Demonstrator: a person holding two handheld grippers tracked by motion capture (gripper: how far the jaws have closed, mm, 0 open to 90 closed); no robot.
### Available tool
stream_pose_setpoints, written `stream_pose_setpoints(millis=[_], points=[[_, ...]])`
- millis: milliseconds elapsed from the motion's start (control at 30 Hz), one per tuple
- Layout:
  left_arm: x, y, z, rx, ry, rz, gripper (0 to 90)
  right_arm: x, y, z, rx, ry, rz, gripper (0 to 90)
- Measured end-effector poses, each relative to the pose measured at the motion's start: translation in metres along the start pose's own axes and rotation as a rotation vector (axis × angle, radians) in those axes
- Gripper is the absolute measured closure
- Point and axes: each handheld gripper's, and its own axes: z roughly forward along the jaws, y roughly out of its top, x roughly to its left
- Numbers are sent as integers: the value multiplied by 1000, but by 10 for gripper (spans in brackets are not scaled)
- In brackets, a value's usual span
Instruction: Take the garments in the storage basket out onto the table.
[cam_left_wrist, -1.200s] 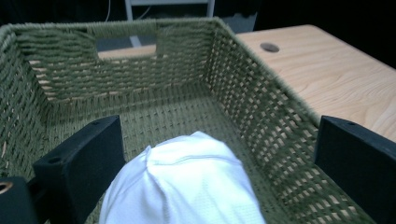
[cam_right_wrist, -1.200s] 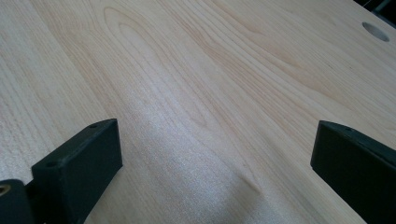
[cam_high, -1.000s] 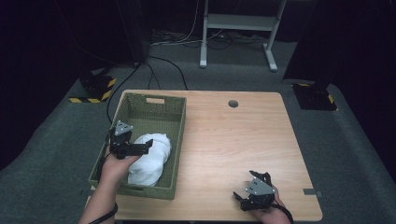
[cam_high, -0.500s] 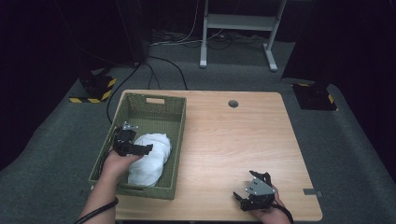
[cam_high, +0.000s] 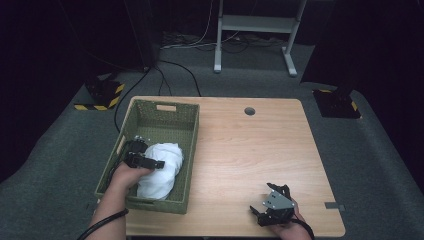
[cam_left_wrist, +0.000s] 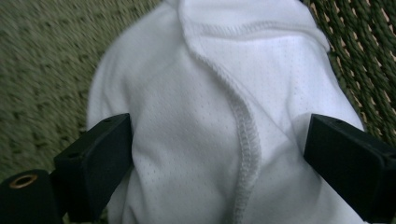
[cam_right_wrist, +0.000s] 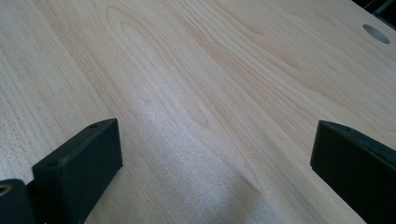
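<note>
One white mesh-knit garment (cam_high: 159, 169) bundled inside green woven basket (cam_high: 165, 118), not yet lifted. Left gripper (cam_left_wrist: 219, 154) jaws straddle cloth, just been closing, no firm pinch yet. Right gripper (cam_high: 272, 210) spread, idle over light wooden table (cam_high: 260, 150). Grasp, lift-out left.

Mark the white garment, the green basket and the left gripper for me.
white garment (cam_left_wrist: 201, 116), left gripper view, on the mesh fabric beside the seam
green basket (cam_high: 165, 107), high view, on the far wall by its handle slot
left gripper (cam_high: 159, 164), high view, at its jaw tips over the garment
</note>
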Motion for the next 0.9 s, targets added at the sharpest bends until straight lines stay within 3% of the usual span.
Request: stream_pose_setpoints(millis=[167,367,433,567,800,900], points=[[0,-1,5,31,-51,-17,104,0,0,0,0,1,-2,17],[-1,-3,7,37,-72,-5,121,0,0,0,1,1,-4,17],[-2,-3,7,42,-63,14,155,0,0,0,1,0,-11,17],[-10,-3,9,68,-20,90,228,1,0,0,5,-1,-11,18],[-14,-2,8,67,-26,115,386,1,0,0,5,-2,-13,18],[-14,-2,7,65,-27,106,434,1,0,0,4,-2,-13,18]])
